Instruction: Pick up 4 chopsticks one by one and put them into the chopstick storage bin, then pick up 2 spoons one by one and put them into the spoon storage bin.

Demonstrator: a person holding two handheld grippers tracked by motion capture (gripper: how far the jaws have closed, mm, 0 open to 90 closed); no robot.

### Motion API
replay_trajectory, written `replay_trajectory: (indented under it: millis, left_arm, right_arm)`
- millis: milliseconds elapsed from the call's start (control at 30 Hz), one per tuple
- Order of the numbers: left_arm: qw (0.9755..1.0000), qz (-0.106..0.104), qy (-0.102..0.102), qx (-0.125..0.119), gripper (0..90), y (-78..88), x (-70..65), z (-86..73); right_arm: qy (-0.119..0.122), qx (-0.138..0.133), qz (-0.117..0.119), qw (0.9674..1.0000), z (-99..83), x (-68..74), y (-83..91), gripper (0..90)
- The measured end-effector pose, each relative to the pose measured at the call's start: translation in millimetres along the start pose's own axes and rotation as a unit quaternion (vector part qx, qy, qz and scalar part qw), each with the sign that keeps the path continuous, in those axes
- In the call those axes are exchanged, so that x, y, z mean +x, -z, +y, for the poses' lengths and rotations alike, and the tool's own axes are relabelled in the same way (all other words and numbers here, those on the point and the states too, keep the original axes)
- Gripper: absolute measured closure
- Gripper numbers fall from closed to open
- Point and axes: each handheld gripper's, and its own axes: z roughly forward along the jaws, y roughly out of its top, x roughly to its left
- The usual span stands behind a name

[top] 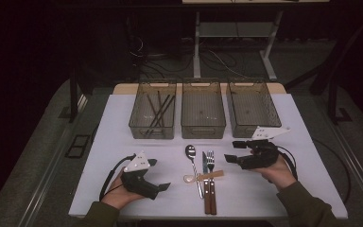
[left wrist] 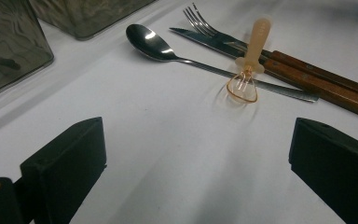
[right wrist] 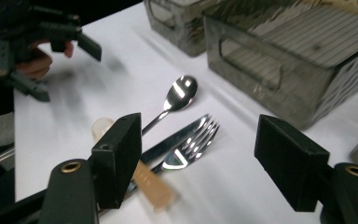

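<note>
A: From the high view, where's the cutlery? 
B: Mid-table, near side: the fork runs near-to-far, tines far, beside the knife. The right gripper hovers just right of it, jaws spread, empty, and is the nearer one.
A: The left gripper view? 
B: The left gripper is spread wide over bare table, cutlery beyond.
A: The right gripper view? 
B: The fork's tines lie between the parted jaws, untouched.
</note>
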Motion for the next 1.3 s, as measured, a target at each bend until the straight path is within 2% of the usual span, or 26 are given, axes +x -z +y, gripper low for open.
replay_trajectory:
  millis: [100, 367, 533, 733, 900, 1300]
  left_arm:
    - [1.0, 0.001, 0.001, 0.0, 2.8, 0.1, 0.5, 0.0]
    - [1.0, 0.002, 0.0, -0.002, 2.8, 0.8, 0.4, 0.4]
    - [1.0, 0.001, -0.002, -0.002, 2.8, 1.1, -0.7, 0.4]
    - [1.0, 0.0, -0.002, 0.0, 2.8, 0.1, -0.5, 0.8]
    - [1.0, 0.0, -0.003, 0.002, 2.8, -0.4, -1.1, 0.7]
    - [1.0, -0.002, -0.004, 0.002, 2.8, -1.2, -1.5, 0.7]
  right_arm:
    - [-0.006, 0.006, 0.007, 0.9999, -5.9, 2.3, 0.5, 31.9]
    - [-0.001, 0.025, 0.026, 0.9994, -18.7, 6.6, -1.9, 32.5]
    - [0.011, 0.043, 0.041, 0.9982, -21.1, 9.1, -10.4, 33.7]
    - [0.035, 0.064, 0.037, 0.9967, -22.2, 12.0, -18.9, 35.0]
    - [0.048, 0.086, 0.034, 0.9946, -23.7, 12.9, -27.0, 37.1]
    - [0.08, 0.121, 0.047, 0.9883, -24.0, 18.2, -42.7, 46.2]
